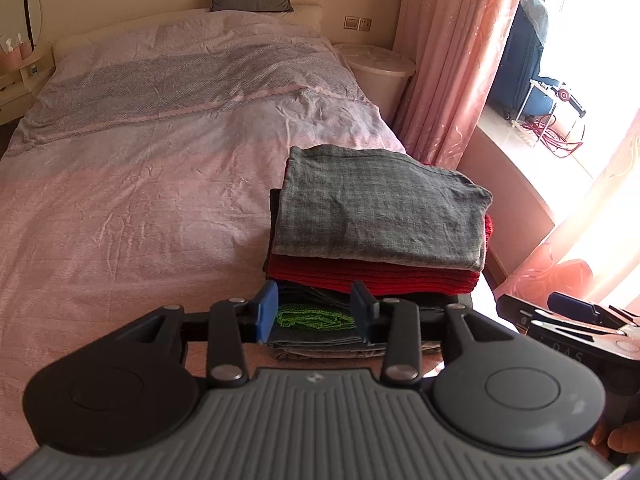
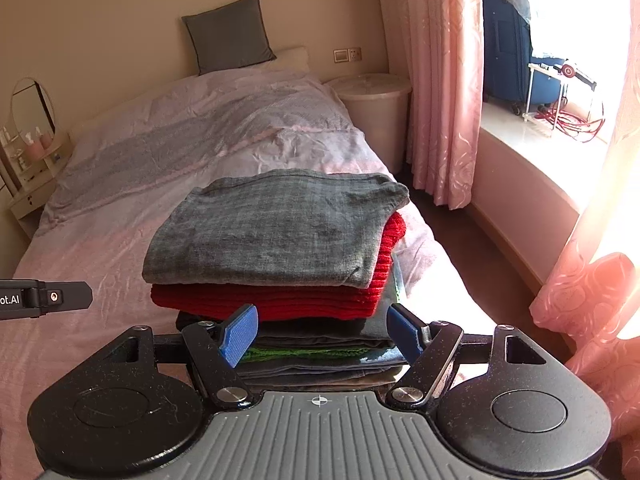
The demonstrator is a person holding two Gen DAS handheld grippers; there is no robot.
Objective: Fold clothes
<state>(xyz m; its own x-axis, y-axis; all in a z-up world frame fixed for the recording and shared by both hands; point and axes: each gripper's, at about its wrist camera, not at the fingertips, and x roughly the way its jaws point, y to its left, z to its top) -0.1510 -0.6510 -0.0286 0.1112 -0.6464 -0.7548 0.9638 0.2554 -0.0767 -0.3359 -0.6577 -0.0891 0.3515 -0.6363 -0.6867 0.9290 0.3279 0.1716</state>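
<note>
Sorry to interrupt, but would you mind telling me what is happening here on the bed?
A person is folding clothes with a handheld gripper in each hand. A stack of folded clothes sits on the pink bed, with a grey garment on top and a red knit sweater beneath it. The left gripper and right gripper are both open at the stack's lower layers, gripping nothing.
</note>
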